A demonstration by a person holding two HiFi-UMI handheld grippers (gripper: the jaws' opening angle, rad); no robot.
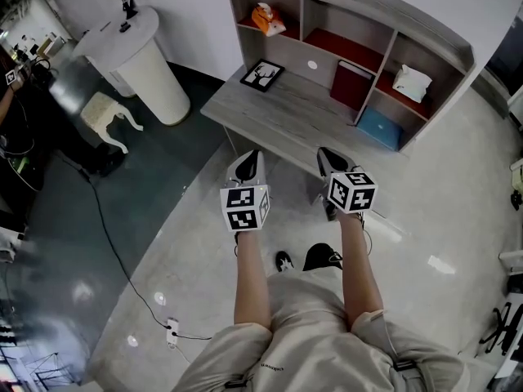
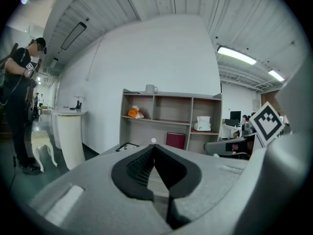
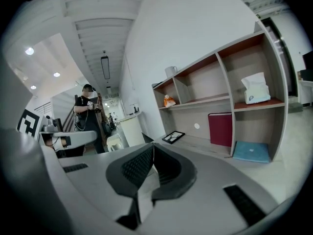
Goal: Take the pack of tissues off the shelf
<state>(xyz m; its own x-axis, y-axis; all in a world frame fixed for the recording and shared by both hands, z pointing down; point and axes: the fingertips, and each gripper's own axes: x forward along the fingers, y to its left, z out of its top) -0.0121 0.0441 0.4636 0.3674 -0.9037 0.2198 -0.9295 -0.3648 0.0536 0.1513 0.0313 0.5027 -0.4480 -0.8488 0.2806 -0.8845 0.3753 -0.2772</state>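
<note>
Left gripper (image 2: 154, 147) and right gripper (image 3: 153, 146) are both pinched fully shut, nothing in either, hovering near the grey wooden table (image 1: 282, 117). The white pack of tissues (image 1: 411, 82) sits in the grey wooden shelf's (image 1: 391, 41) upper right compartment, well apart from both.

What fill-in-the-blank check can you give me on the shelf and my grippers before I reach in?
1. In the head view, the pack of tissues sits in the upper ____ compartment of the shelf.
2. The left gripper and the right gripper both have their jaws ____, with nothing between them.
3. The flat case lying below the tissues is ____ in colour.
Missing words: right; shut; blue.
</note>
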